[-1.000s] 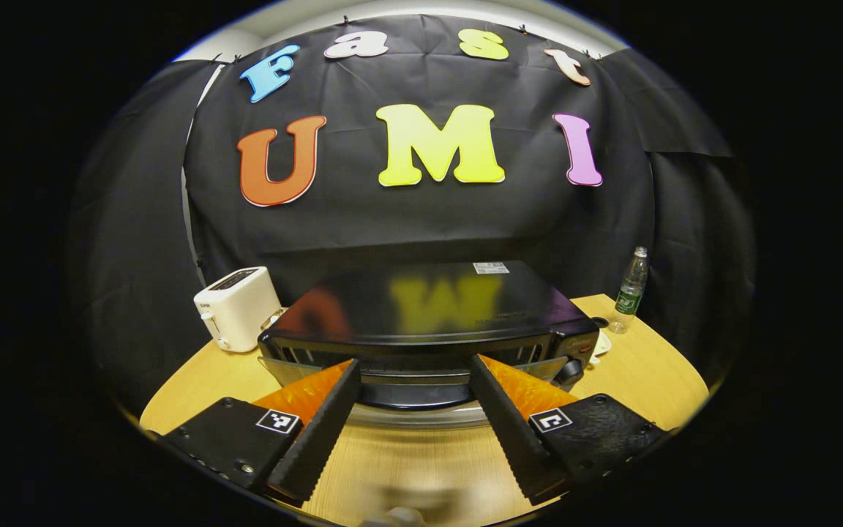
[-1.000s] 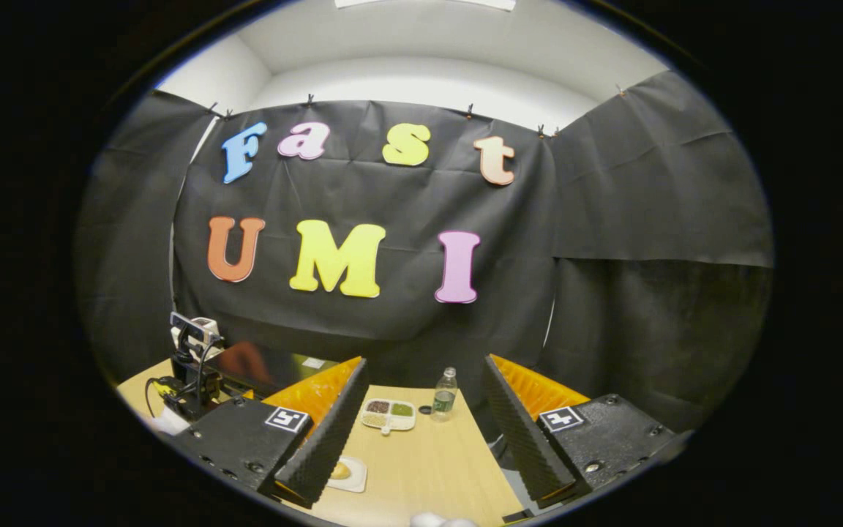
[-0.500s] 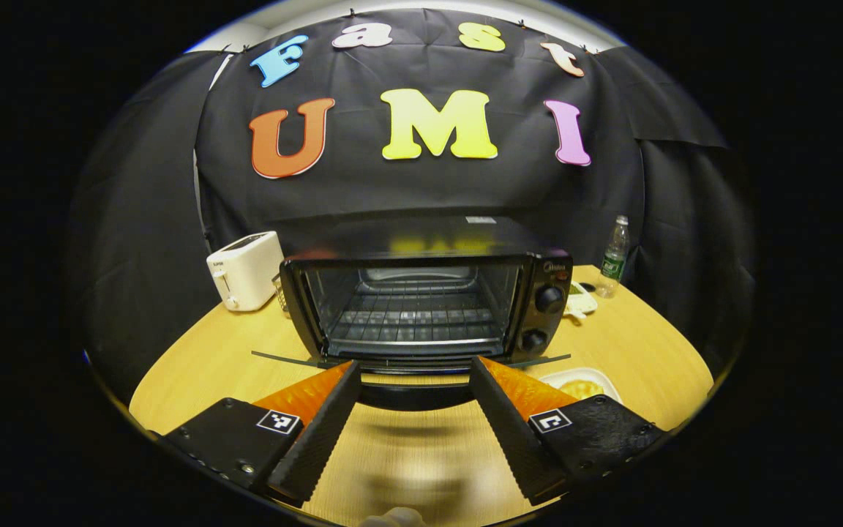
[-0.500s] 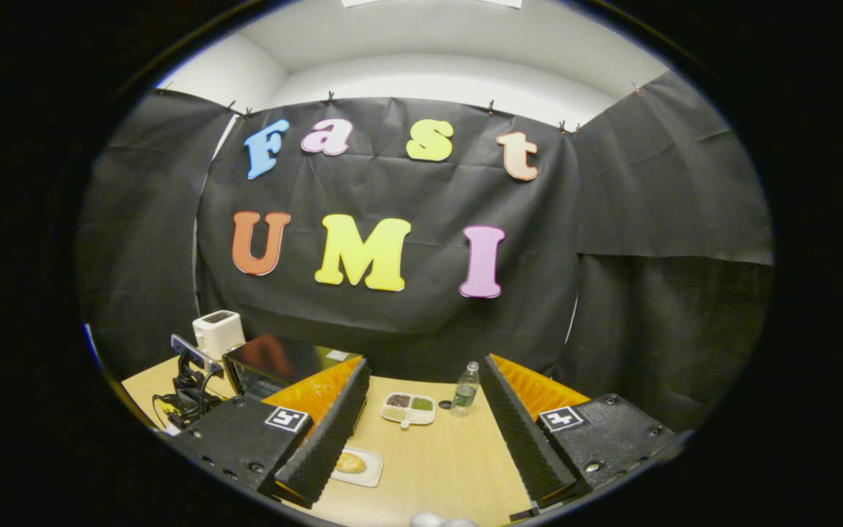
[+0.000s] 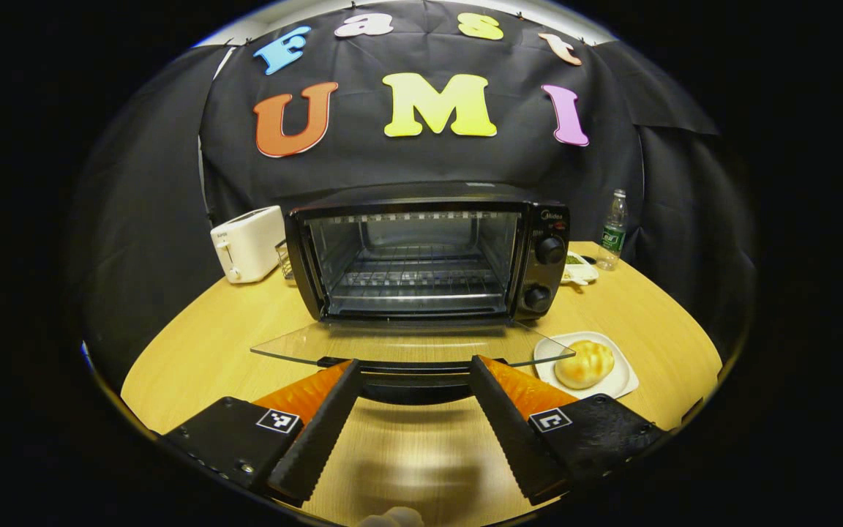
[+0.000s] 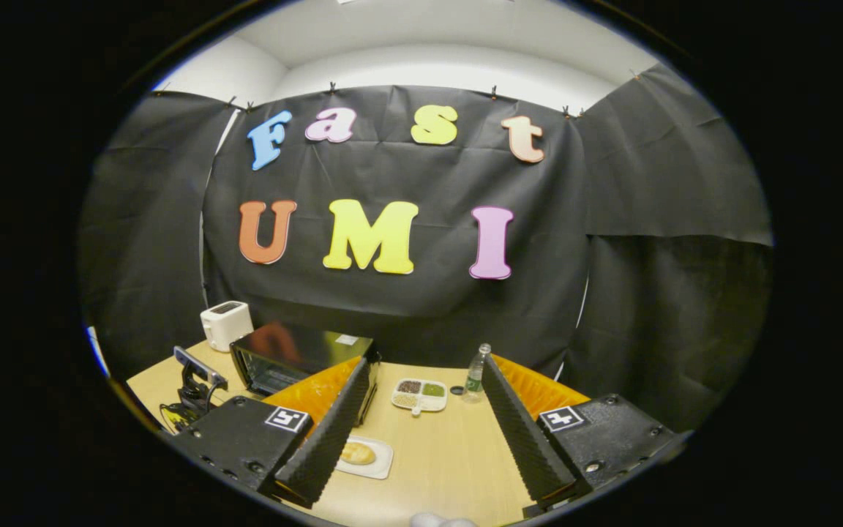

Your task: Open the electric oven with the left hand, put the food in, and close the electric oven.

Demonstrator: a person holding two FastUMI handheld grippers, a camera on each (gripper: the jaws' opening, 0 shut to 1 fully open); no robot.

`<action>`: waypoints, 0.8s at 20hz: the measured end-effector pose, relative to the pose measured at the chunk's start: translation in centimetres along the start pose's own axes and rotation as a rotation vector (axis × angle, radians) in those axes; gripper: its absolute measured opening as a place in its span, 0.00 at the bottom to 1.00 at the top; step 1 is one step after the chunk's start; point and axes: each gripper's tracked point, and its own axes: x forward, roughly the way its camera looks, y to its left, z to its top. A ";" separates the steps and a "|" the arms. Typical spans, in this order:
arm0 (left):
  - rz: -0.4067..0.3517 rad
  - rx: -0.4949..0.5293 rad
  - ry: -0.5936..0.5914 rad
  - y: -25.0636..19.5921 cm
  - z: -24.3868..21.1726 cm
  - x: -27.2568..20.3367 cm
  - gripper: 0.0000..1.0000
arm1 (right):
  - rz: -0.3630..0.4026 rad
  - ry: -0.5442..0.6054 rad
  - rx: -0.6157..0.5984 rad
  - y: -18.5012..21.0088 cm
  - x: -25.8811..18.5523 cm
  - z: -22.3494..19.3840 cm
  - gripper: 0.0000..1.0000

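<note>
Since a second ago I am seeing the oven door swing from nearly shut down to almost flat, and my left view is dropping from the oven's top to its open mouth. The right view is drifting too, bringing the oven and the plate further into it.

Nearest me, the left claw (image 5: 414, 410) is standing spread, its fingers either side of the dark door handle (image 5: 414, 386) without pressing on it, as far as I can judge. The glass door (image 5: 407, 344) is lying just beyond the fingertips, hanging level over the counter (image 5: 195, 351). Just right of the door's corner, the bun (image 5: 584, 364) is sitting on a small white plate (image 5: 623, 384), close to the left claw's right finger. Behind the door, the oven (image 5: 421, 252) is standing open with its wire rack bare. A white toaster (image 5: 247, 243) is standing to its left, and a sectioned dish (image 5: 581, 269) and a water bottle (image 5: 613, 230) are standing behind on its right.

In the right gripper view, the right claw (image 6: 421, 439) is also spread and holding nothing, hovering above the counter with the plate and bun (image 6: 357, 454) just beside its left finger.

I am judging the opening as nearly finished. To do it well, I am planning to ease the door to its stop and back the left claw straight off, so the door is not bouncing up. Then the right claw should be coming down on the bun gently, since it looks soft, and keeping clear of the glass edge.
</note>
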 end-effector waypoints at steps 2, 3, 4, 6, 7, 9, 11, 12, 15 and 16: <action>0.001 -0.003 0.031 0.0 -1.3 0.1 0.98 | 0.007 0.005 0.000 0.2 0.2 -0.4 0.99; 0.004 -0.005 0.048 0.0 -1.9 0.1 0.98 | 0.008 0.013 -0.004 0.3 0.4 -0.8 0.98; -0.001 -0.009 0.066 0.0 -2.8 0.2 0.98 | 0.011 0.021 -0.009 0.5 0.5 -1.1 0.98; 0.001 -0.021 0.115 0.3 -4.8 0.2 0.97 | 0.015 0.034 -0.011 0.7 0.7 -1.6 0.99; 0.002 -0.030 0.127 0.3 -5.6 -0.1 0.96 | 0.015 0.037 -0.011 0.7 0.8 -1.7 0.99; 0.011 -0.038 0.162 0.7 -6.1 0.7 0.95 | 0.015 0.052 -0.015 0.6 1.1 -2.3 0.98; 0.013 -0.056 0.155 0.8 -6.2 0.4 0.96 | 0.011 0.059 -0.010 0.4 1.3 -2.4 0.98; 0.015 -0.054 0.133 1.1 -5.6 0.3 0.95 | 0.011 0.061 -0.013 0.2 1.3 -2.4 0.98; 0.021 -0.047 0.105 1.2 -5.0 -0.5 0.96 | 0.009 0.062 -0.014 0.0 1.4 -2.4 0.99; 0.027 -0.054 0.096 1.3 -4.6 -1.0 0.96 | 0.006 0.061 -0.013 -0.2 1.4 -2.3 0.98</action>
